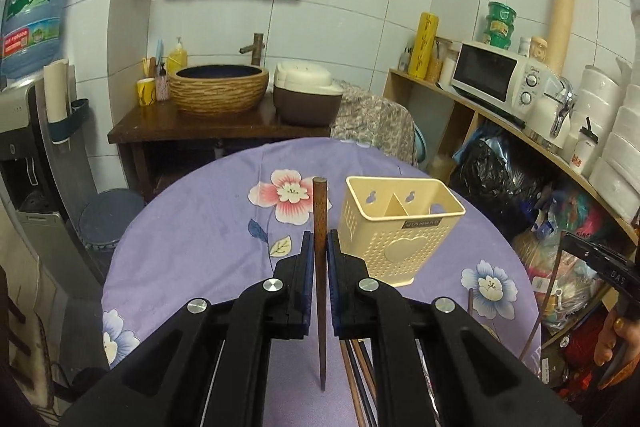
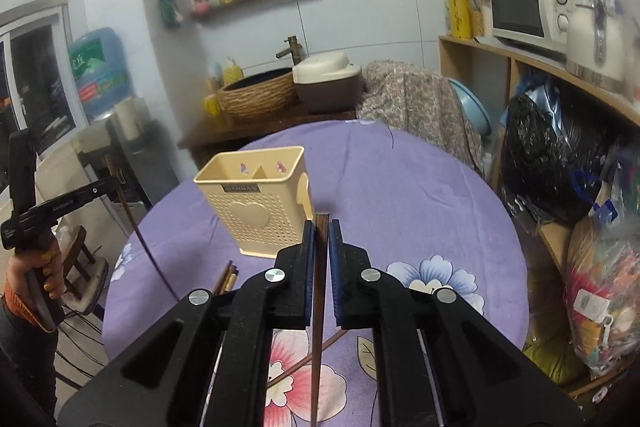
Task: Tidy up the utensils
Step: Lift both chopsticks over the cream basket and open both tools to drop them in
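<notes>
My left gripper (image 1: 319,239) is shut on a dark brown chopstick (image 1: 320,203), which stands nearly upright above the purple floral tablecloth (image 1: 200,227). The cream perforated utensil holder (image 1: 394,227) sits just right of it, with its compartments open at the top. In the right wrist view my right gripper (image 2: 320,227) is shut on a second brown chopstick (image 2: 318,327), and the holder (image 2: 260,203) is ahead to its left. Each gripper shows at the edge of the other's view, right gripper (image 1: 566,237) and left gripper (image 2: 110,181), both raised off the table. Several loose chopsticks (image 2: 226,279) lie on the cloth.
Behind the round table stand a wooden washstand (image 1: 192,127) with a woven basin (image 1: 218,87) and a rice cooker (image 1: 306,95). A shelf with a microwave (image 1: 500,75) and stuffed bags (image 1: 492,171) lines the right side. A water dispenser (image 1: 24,131) stands at the left.
</notes>
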### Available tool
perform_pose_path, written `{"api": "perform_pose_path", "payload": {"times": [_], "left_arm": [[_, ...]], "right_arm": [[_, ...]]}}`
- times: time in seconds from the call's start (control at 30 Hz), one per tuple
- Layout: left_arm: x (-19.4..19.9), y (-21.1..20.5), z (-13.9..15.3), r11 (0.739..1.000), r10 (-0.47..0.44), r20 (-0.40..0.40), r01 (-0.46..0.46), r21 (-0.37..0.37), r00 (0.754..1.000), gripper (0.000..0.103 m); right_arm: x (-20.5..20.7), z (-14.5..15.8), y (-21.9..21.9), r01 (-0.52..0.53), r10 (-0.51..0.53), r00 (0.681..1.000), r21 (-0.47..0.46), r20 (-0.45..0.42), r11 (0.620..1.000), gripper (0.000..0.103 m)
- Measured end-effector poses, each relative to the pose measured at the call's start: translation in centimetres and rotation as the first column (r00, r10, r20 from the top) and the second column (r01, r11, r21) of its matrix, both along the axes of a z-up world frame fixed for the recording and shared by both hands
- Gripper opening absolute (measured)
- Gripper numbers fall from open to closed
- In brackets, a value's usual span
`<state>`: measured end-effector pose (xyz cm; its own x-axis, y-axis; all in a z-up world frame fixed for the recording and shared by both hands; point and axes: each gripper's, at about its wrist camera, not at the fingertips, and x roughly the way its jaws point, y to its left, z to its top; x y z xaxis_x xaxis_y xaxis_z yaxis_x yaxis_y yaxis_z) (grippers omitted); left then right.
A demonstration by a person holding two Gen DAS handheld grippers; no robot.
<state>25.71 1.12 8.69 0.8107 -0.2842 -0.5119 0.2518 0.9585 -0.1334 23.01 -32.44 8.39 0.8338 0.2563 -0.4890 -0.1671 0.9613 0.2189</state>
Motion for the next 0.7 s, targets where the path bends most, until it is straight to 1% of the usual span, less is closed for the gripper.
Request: {"api": "perform_pose_path", "payload": {"times": [0.07,0.2,0.3,0.37,0.47,0.5,0.53,0.57,0.6,0.63,0.7], "left_arm": [[-0.1,0.1,-0.1,1.0,0.011,0.014,-0.011,0.016,1.0,0.008],[-0.3,0.5,0.1,1.0,0.011,0.017,-0.011,0.008,1.0,0.008],[-0.6,0.9,1.2,1.0,0.016,0.043,-0.016,0.011,0.999,0.008],[-0.5,1.0,2.4,1.0,0.014,0.059,-0.014,0.002,0.998,0.008],[-0.1,0.9,5.0,1.0,0.009,0.094,-0.007,-0.025,0.996,0.008],[0.1,0.6,6.6,0.999,0.007,0.123,-0.002,-0.035,0.992,0.008],[0.1,0.2,8.0,0.999,0.003,0.152,0.002,-0.039,0.988,0.008],[0.1,-0.1,9.0,0.999,0.001,0.176,0.007,-0.042,0.984,0.008],[0.1,-0.5,10.6,0.999,0.0,0.21,0.011,-0.049,0.978,0.008],[0.0,-0.8,11.9,0.998,-0.001,0.235,0.016,-0.06,0.972,0.008],[0.2,-1.5,14.3,0.996,0.001,0.281,0.025,-0.088,0.96,0.008]], "right_arm": [[-0.1,0.4,0.0,0.005,-0.005,1.0,-0.004,0.008,1.0,0.008],[-0.2,0.9,-0.2,-0.001,0.001,1.0,-0.004,0.011,1.0,0.008],[-0.3,1.8,-0.6,0.0,-0.001,0.999,0.008,0.034,1.0,0.008],[-0.3,2.8,-0.7,0.006,-0.006,0.998,0.0,0.061,1.0,0.008],[0.3,5.7,-0.5,-0.001,0.001,0.993,0.0,0.116,1.0,0.008],[0.8,7.5,-0.1,-0.007,0.008,0.989,-0.002,0.149,1.0,0.008],[1.0,8.6,0.2,-0.01,0.011,0.985,-0.005,0.173,1.0,0.008],[1.5,10.5,0.6,-0.013,0.014,0.977,-0.008,0.212,1.0,0.008],[1.9,11.8,0.9,-0.013,0.015,0.971,-0.009,0.237,1.0,0.008],[2.4,13.6,1.4,-0.015,0.017,0.964,-0.01,0.265,1.0,0.008],[3.3,16.1,2.2,-0.008,0.013,0.952,-0.018,0.307,1.0,0.008]]}}
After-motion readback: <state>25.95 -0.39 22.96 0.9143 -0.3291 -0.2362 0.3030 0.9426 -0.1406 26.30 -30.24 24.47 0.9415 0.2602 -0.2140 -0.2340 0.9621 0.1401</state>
